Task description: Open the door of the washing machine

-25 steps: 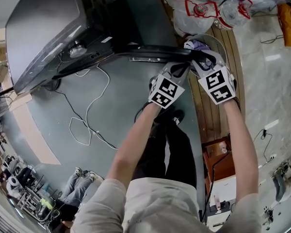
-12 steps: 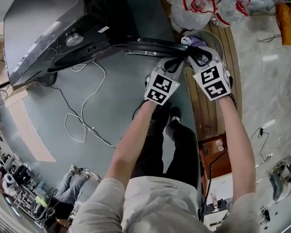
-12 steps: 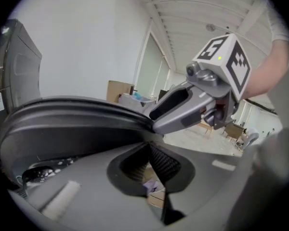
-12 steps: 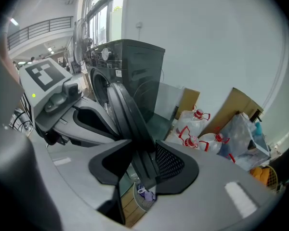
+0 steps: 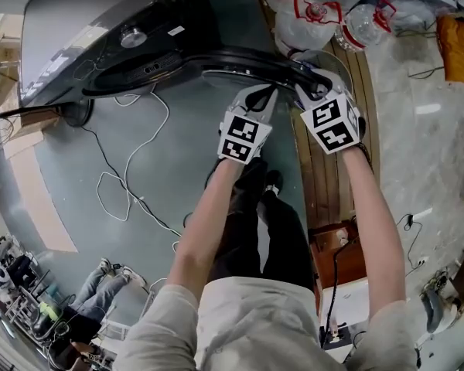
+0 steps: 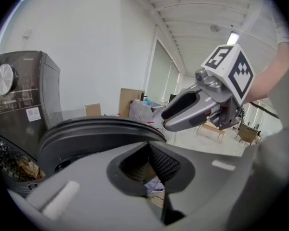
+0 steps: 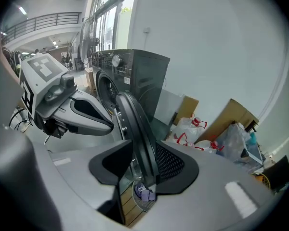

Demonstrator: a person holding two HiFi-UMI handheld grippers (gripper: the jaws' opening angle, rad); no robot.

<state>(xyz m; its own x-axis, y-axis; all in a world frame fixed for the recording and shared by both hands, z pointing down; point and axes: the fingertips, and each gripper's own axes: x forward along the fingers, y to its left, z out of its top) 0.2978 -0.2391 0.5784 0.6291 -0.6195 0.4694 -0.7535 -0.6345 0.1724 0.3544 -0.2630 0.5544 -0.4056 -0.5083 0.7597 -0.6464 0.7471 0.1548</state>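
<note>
The dark washing machine (image 5: 100,29) stands at the upper left of the head view, its round door (image 5: 216,59) swung out from the front. My right gripper (image 5: 305,77) is shut on the door's outer rim (image 7: 137,129), which runs between its jaws (image 7: 144,162). My left gripper (image 5: 264,93) is shut on nothing and hangs just beside the rim, close to the right one. In the left gripper view the door (image 6: 96,131) lies just past the closed jaws (image 6: 149,165), with the machine's front (image 6: 24,95) at the left.
Laundry (image 6: 14,165) shows inside the drum. A white cable (image 5: 131,184) loops on the grey floor below the machine. Plastic bags (image 5: 317,18) and a basket with purple cloth (image 5: 329,62) sit behind the door's edge. Cardboard boxes (image 7: 236,114) lean on the wall.
Both grippers and the door's edge have shifted up and to the left in the head view. The right gripper stays clamped on the rim; the left stays shut.
</note>
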